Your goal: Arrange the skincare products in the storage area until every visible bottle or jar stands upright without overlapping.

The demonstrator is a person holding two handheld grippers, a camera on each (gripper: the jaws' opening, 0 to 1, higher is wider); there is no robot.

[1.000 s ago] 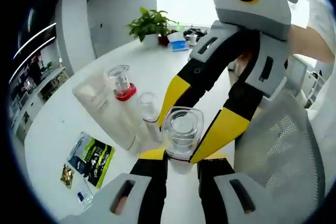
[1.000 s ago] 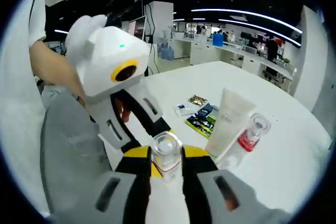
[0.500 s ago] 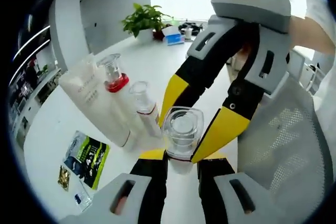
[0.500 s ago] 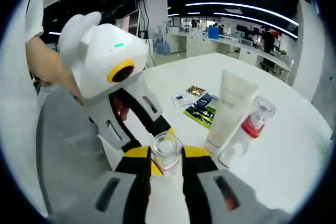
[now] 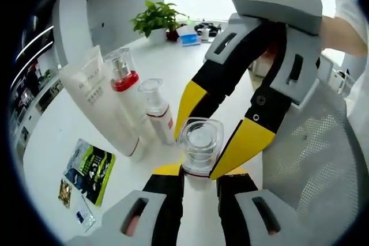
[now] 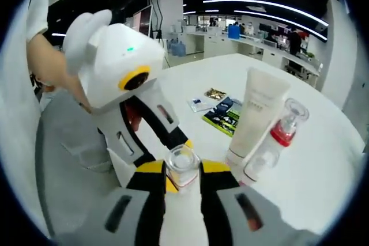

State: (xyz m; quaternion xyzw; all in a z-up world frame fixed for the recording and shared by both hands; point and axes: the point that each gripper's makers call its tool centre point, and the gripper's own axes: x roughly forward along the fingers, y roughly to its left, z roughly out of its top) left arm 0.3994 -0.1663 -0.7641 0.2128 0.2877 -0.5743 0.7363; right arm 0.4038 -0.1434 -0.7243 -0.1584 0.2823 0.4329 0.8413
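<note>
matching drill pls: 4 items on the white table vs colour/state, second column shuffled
1. cream tube
2. pump bottle
3. clear-capped bottle
4. green-black sachet

a. lying flat
b. red collar under clear cap
c. held by both grippers
d. standing on its cap, off-white

Pairs: 1-d, 2-b, 3-c, 4-a

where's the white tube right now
The white tube stands cap-down on the white table, at the left of the left gripper view, right beside the red-collared pump bottle. The green packet lies just in front of it.
</note>
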